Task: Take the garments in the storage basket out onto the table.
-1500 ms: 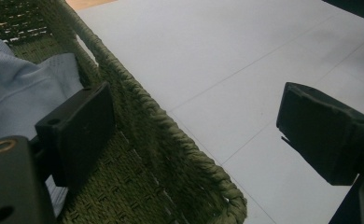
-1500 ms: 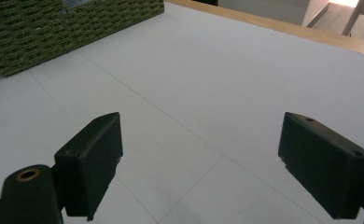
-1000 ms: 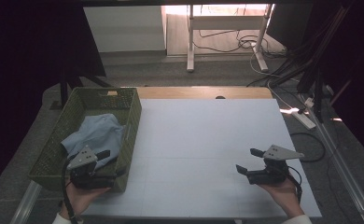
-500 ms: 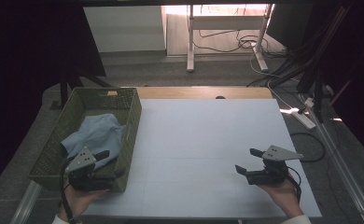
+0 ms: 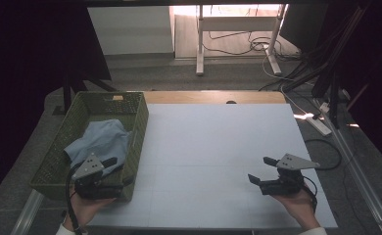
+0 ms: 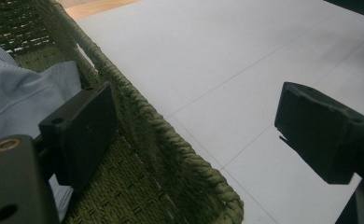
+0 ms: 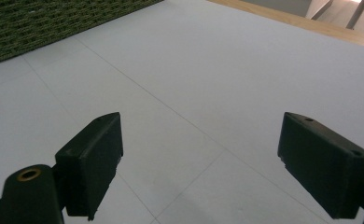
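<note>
Left gripper (image 5: 111, 169) has dropped lower, jaws apart astride basket (image 5: 139, 128) wall beside cloth (image 5: 101, 142); grab looks imminent. Right gripper (image 5: 262, 171) idle, jaws apart.

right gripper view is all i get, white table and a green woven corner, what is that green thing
Observer: It is a green woven basket at the table's left edge, seen whole in the high view.
Operator: anything in it
Observer: Yes, a light blue cloth lies crumpled inside.
Operator: where's the left gripper
Observer: The left gripper is at the basket's near right corner, open, straddling the basket's wall: one jaw inside by the cloth, the other over the white table.
Operator: is it holding the cloth
Observer: No, the jaws stand wide apart and grip nothing.
</note>
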Demonstrator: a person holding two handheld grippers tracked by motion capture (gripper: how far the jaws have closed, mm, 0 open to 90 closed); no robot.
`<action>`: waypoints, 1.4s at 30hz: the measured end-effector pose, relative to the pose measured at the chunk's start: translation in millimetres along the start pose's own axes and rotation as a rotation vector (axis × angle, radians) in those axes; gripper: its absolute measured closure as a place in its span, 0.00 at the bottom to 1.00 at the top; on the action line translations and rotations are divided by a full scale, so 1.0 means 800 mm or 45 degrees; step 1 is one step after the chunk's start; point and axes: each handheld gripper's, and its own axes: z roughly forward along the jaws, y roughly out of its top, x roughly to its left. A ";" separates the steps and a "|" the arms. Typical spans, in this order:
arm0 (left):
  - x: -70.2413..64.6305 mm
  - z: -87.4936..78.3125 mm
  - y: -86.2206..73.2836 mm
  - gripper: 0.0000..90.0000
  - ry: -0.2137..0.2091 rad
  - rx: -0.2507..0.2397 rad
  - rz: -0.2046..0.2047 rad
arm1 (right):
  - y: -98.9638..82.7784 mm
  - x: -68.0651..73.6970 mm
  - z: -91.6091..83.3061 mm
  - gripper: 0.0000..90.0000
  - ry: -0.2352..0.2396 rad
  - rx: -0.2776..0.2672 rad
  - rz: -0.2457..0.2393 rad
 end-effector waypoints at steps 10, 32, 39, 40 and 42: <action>-0.001 -0.001 0.021 0.15 0.033 0.040 0.004 | -0.001 -0.001 -0.007 0.17 -0.005 -0.023 0.016; 0.022 0.001 0.054 0.15 0.065 0.096 0.029 | -0.006 0.000 -0.003 0.17 -0.009 -0.001 0.024; 0.028 0.004 0.061 0.15 0.067 0.111 0.027 | -0.006 0.001 -0.002 0.17 -0.011 0.005 0.020; 0.029 0.003 0.062 0.15 0.068 0.111 0.026 | -0.006 0.001 -0.002 0.17 -0.012 0.006 0.020; 0.031 0.003 0.064 0.15 0.070 0.111 0.024 | -0.007 0.001 -0.002 0.17 -0.015 0.008 0.017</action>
